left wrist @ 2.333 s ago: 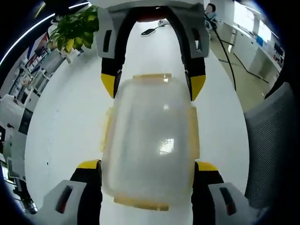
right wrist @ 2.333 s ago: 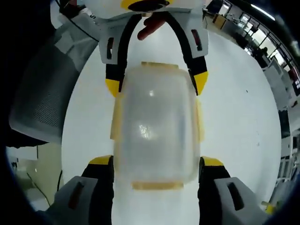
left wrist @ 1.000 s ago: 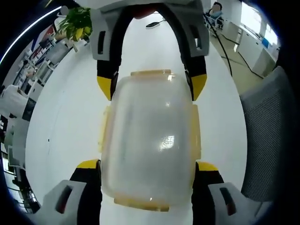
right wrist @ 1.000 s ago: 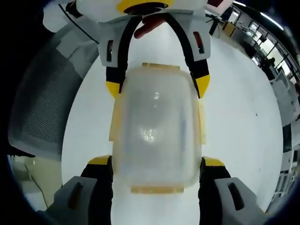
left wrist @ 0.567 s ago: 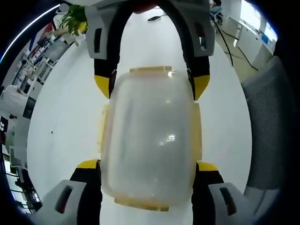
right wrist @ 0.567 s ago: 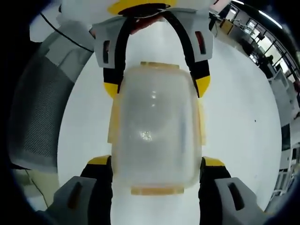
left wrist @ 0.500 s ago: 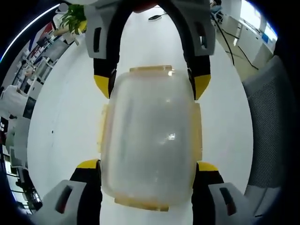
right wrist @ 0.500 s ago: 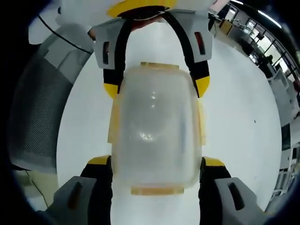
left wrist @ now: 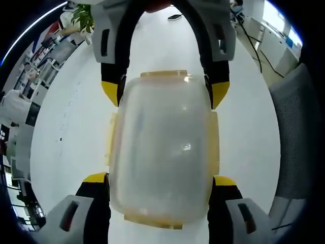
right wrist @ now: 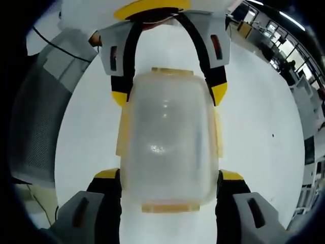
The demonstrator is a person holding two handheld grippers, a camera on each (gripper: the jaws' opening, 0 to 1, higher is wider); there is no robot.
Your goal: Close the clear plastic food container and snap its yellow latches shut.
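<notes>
No text, label, brand, number or sign can be read in either view.

clear container (left wrist: 162, 152) with yellow latches (left wrist: 163, 74) on white table (left wrist: 66, 132).

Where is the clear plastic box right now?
The clear plastic box sits on the white table, between the left gripper at one end and the right gripper at the other, with a grey chair nearby.
</notes>
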